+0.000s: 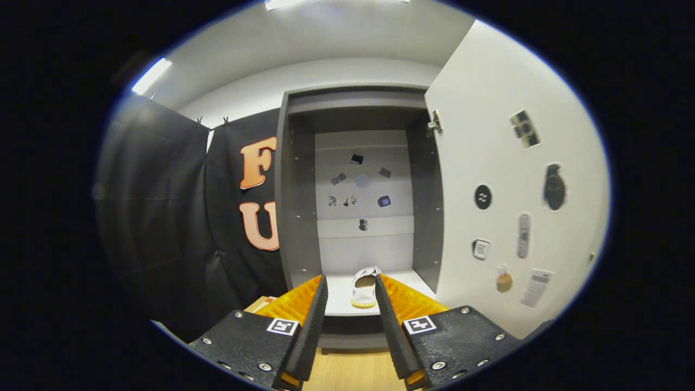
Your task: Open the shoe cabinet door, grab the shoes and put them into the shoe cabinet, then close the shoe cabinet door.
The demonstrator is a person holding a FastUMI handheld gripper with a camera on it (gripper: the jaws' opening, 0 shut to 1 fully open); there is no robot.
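Fingers of my gripper fill the bottom centre of the frame, spread apart with open space between them; nothing is pinched. Pale wooden floor shows in the gap right below.

Shoe, light with a yellowish sole, sits just ahead of the fingertips, centre frame, on the shoe cabinet's bottom shelf, heel end toward me. It looks close to both fingers, but I judge it free of them, lying on the shelf.

Shoe cabinet stands open in the middle of the frame, with a grey interior and small stickers on the back panel. Door is swung out wide, taking up the right half of the frame, hinge at its upper inner edge, more stickers on its inner face.

Task reading: one shoe appears stowed; the door is not yet closed.

Risks from here:
- Shoe sits near the front lip of the shelf. Backing out crooked, a finger may catch the heel and drag it off onto the floor.
- If the heel overhangs, the closing door may strike it and stay ajar.
- Door is far to the right; reaching for its edge, I could clip the cabinet side wall.
- Cannot tell whether a second shoe waits elsewhere.
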